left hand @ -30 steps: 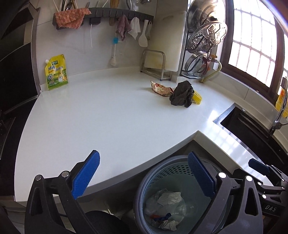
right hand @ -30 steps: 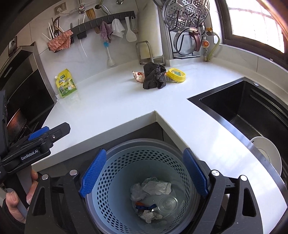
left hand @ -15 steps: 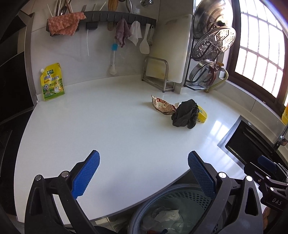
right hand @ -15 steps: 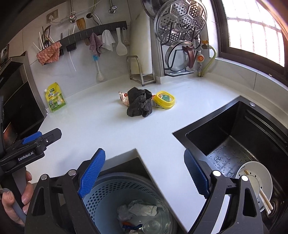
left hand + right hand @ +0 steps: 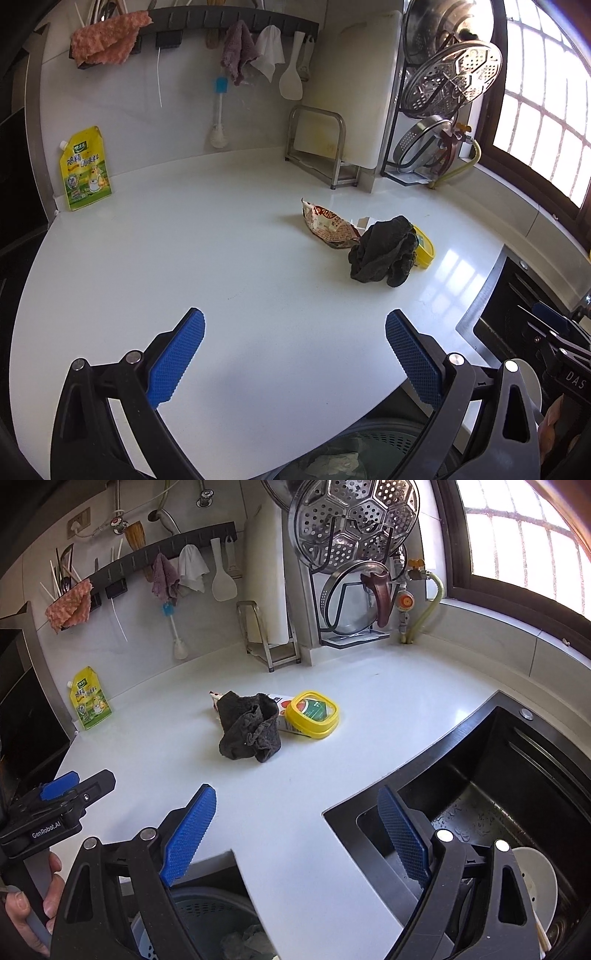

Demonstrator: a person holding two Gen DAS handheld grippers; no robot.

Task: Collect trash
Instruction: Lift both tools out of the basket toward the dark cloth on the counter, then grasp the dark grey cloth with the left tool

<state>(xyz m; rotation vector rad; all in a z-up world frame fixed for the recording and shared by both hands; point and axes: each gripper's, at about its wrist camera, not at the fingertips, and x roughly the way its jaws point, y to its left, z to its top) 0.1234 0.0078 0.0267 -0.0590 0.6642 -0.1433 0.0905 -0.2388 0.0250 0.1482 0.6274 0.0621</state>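
Observation:
A crumpled snack wrapper (image 5: 330, 226) lies on the white counter (image 5: 184, 266), next to a dark crumpled rag (image 5: 384, 252) and a yellow-rimmed lid (image 5: 312, 714). The rag (image 5: 249, 726) hides most of the wrapper in the right wrist view. The grey perforated trash bin (image 5: 207, 919) with paper trash stands below the counter's front edge; it also shows in the left wrist view (image 5: 365, 448). My left gripper (image 5: 294, 356) is open and empty above the counter's front. My right gripper (image 5: 295, 836) is open and empty above the counter corner, near the sink.
A black sink (image 5: 491, 797) with a white bowl (image 5: 535, 882) is at the right. A yellow pouch (image 5: 84, 170) leans on the back wall. A cutting board rack (image 5: 317, 147), a lid rack (image 5: 447, 92) and hanging cloths and utensils line the back.
Both grippers have risen from over the trash bin and moved forward over the counter. The bin has slid to the bottom edge of both views. Both stay open and empty.

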